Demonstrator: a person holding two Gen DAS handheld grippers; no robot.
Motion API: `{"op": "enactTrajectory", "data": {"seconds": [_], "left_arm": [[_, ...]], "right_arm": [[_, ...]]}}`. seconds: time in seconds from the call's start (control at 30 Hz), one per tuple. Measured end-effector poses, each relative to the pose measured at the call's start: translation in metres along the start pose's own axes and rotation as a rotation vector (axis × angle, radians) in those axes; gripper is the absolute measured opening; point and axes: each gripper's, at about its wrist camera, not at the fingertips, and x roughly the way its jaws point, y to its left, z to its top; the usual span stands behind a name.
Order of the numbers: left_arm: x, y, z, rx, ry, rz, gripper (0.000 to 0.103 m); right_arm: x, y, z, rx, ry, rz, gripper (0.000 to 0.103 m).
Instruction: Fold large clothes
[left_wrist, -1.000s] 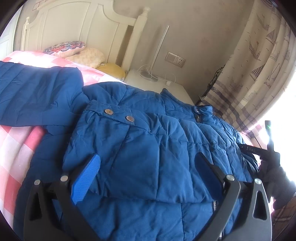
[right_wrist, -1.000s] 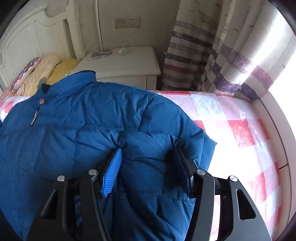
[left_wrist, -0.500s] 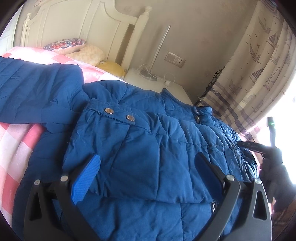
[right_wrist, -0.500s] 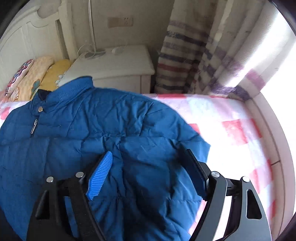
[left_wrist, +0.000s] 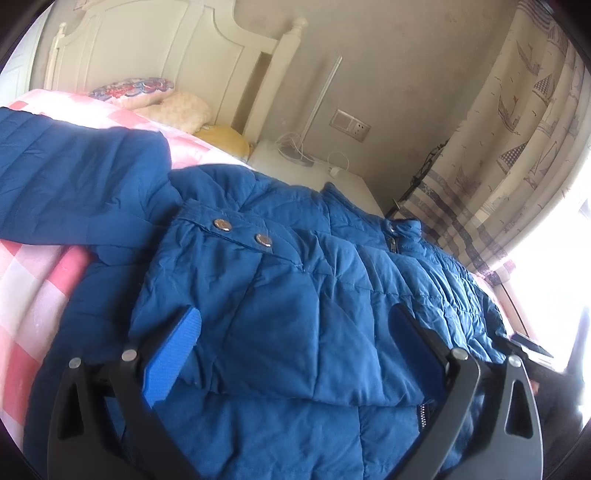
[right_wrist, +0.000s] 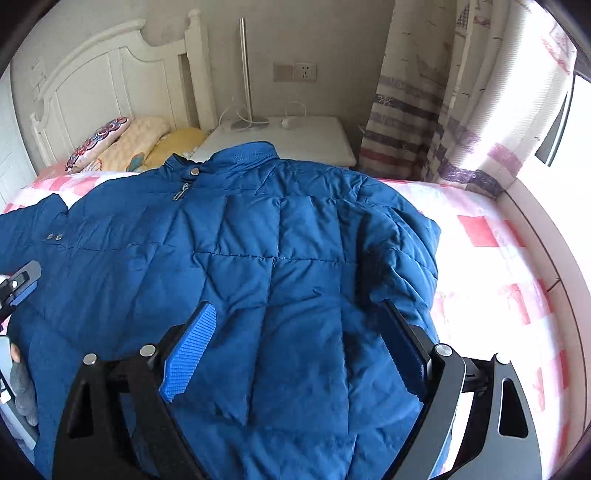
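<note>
On the pink checked bed (right_wrist: 491, 236), the right gripper (right_wrist: 295, 347) has just been opening, nothing pinched, right sleeve (right_wrist: 402, 251) folded onto the jacket (right_wrist: 240, 258); left gripper (left_wrist: 295, 350) gapes empty too, so I'd guess the upper-left sleeve (left_wrist: 74, 177) goes next.

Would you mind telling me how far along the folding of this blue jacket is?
Early. One sleeve already lies folded across the jacket; the other sleeve is still spread on the bed. The right gripper has just been opening, nothing between its fingers; the left gripper is open. Body folds remain.
</note>
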Motion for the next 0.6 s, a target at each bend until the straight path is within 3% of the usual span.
{"op": "enactTrajectory", "data": {"seconds": [0.13,0.23,0.37,0.43,0.47,0.53,0.6], "left_arm": [[-0.015,-0.016,0.015,0.018,-0.038,0.002,0.101],[-0.013,-0.046,0.029,0.108,-0.033,0.037,0.101],[0.034,-0.057,0.035,0.132,0.122,0.125,0.101],[0.065,-0.046,0.024,0.126,0.245,0.170,0.101],[0.062,-0.049,0.020,0.176,0.217,0.174,0.101],[0.049,-0.050,0.018,0.222,0.210,0.137,0.099],[0.015,-0.026,0.029,0.123,0.156,0.044,0.097]], "right_arm": [[0.015,0.005,-0.030,-0.049,0.050,-0.028,0.088],[0.017,0.003,-0.026,-0.045,0.062,-0.025,0.089],[0.015,-0.003,-0.029,-0.027,0.063,-0.001,0.089],[0.017,-0.009,-0.027,-0.013,0.062,0.017,0.089],[0.021,-0.012,-0.025,-0.011,0.062,0.021,0.089],[0.020,-0.010,-0.027,-0.010,0.062,0.023,0.089],[0.016,-0.008,-0.028,-0.006,0.061,0.030,0.089]]}}
